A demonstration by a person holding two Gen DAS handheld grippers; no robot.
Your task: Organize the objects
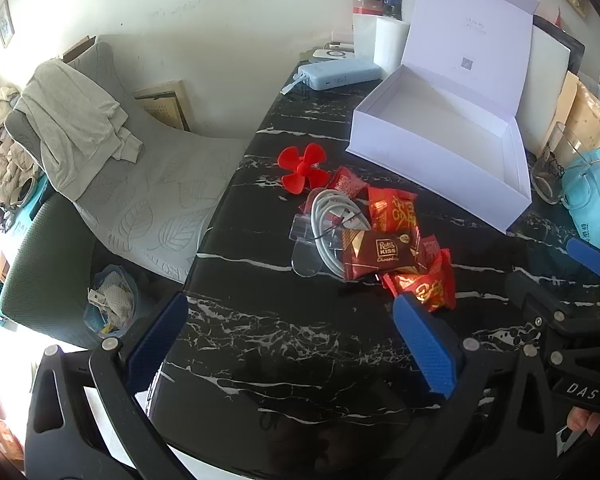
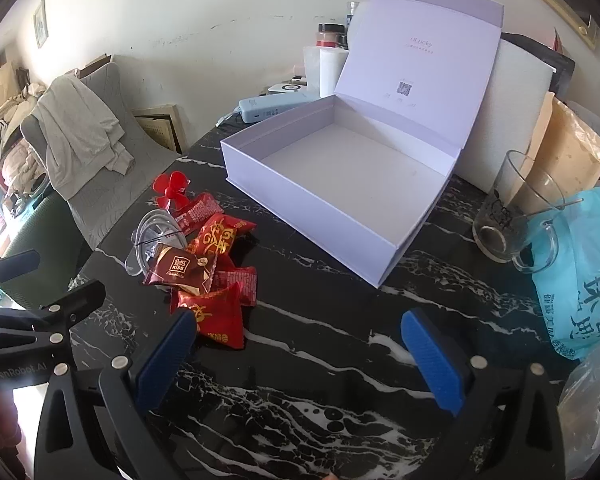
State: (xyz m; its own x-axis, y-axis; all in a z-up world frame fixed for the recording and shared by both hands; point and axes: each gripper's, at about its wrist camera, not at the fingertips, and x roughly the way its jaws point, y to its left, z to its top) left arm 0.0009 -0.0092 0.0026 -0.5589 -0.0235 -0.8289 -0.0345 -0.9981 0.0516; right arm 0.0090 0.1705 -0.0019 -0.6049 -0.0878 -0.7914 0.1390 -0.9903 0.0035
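Note:
An open, empty white box (image 1: 440, 148) (image 2: 340, 184) with its lid raised stands on the black marble table (image 1: 300, 340) (image 2: 320, 360). In front of it lies a pile: a red plastic fan (image 1: 302, 168) (image 2: 172, 192), a coiled white cable in clear packaging (image 1: 328, 220) (image 2: 156, 232), a brown chocolate packet (image 1: 376, 254) (image 2: 180, 268) and several red snack packets (image 1: 396, 210) (image 2: 216, 316). My left gripper (image 1: 290, 340) is open and empty, near side of the pile. My right gripper (image 2: 300, 356) is open and empty, right of the pile; it also shows in the left wrist view (image 1: 592, 256).
A glass mug (image 2: 516, 216) (image 1: 556, 164) and a blue plastic bag (image 2: 584, 272) sit at the right. A blue power bank (image 1: 340, 74) (image 2: 272, 106), jars and a paper roll stand behind the box. A grey chair (image 1: 100, 152) with clothes is left of the table edge.

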